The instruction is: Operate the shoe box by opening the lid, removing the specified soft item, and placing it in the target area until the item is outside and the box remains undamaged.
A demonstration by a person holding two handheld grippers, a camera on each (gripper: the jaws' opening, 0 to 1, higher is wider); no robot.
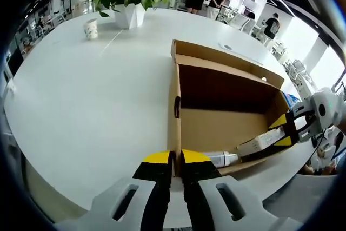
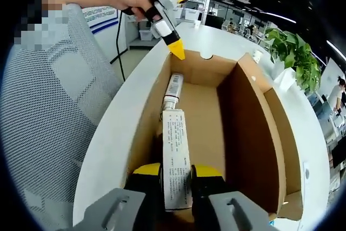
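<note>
Right gripper (image 2: 177, 174): fingers closed on the white tube (image 2: 175, 160), which is inside the shoe box (image 2: 246, 112), not lifted out. Left gripper (image 1: 176, 162): fingers pinched on the box's near wall, steadying it. The lid is open and the box looks intact. Left to do: lift the tube out and place it on the white counter (image 1: 86, 106).
</note>
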